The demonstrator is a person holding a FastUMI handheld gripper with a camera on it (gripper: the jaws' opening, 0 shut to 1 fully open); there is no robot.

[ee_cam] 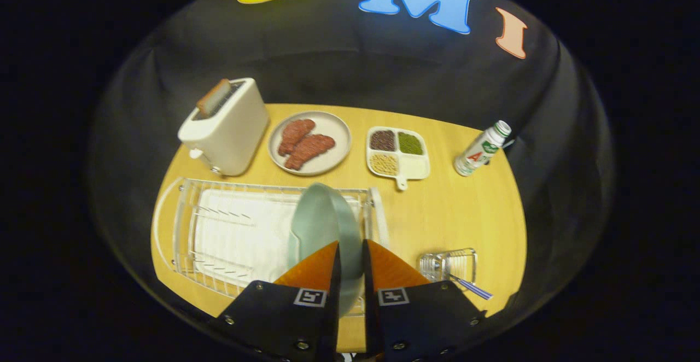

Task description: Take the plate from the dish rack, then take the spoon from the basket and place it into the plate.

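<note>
a staged kitchen booth: wooden table (448, 214) with toaster (227, 127), dish rack (240, 231), plate of meat (309, 142), black cloth wall (328, 66)

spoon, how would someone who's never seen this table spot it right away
Start at the white wire dish rack on the wooden table, where the claw grips the upright pale green plate. Beside the rack sits a small clear wire basket. The blue-and-white striped spoon handle pokes out of it, the only striped thing there.

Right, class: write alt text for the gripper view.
The gripper is closed on an upright pale green plate over the dish rack. A spoon sits in the basket beside it.
</note>
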